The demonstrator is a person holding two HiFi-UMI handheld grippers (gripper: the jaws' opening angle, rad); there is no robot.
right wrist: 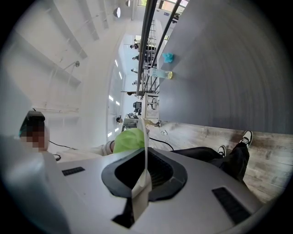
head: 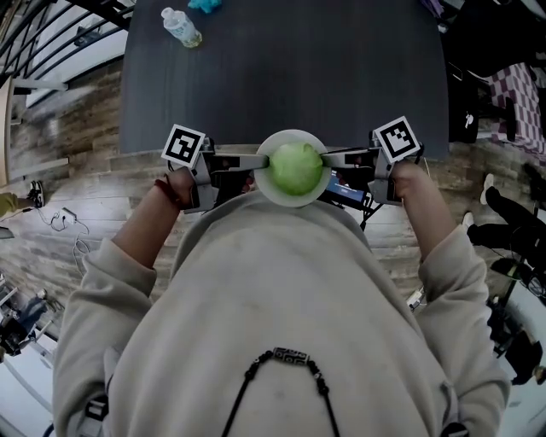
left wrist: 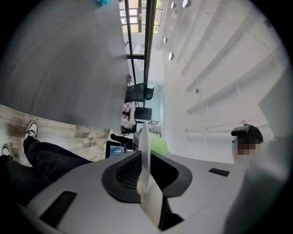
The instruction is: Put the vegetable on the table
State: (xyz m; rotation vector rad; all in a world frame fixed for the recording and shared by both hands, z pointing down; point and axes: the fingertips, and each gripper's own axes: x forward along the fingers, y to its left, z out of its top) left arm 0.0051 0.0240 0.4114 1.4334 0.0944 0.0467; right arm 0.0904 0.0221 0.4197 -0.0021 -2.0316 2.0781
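A round green vegetable (head: 296, 167) lies on a small white plate (head: 288, 201) held close to my chest, just short of the near edge of the dark grey table (head: 290, 77). My left gripper (head: 257, 162) is shut on the plate's left rim and my right gripper (head: 333, 160) on its right rim. In the left gripper view the plate's edge (left wrist: 144, 153) runs upright between the jaws of the left gripper (left wrist: 145, 160), with the vegetable (left wrist: 159, 145) behind. The right gripper view shows the same for the right gripper (right wrist: 145, 159): plate edge (right wrist: 145, 146), vegetable (right wrist: 129, 139).
At the table's far end lie a plastic bottle (head: 181, 27) and a blue object (head: 205, 4). A checked cloth (head: 516, 102) hangs at the right. Cables (head: 64, 222) lie on the wooden floor at the left. A seated person's legs (left wrist: 46, 157) stretch beside the table.
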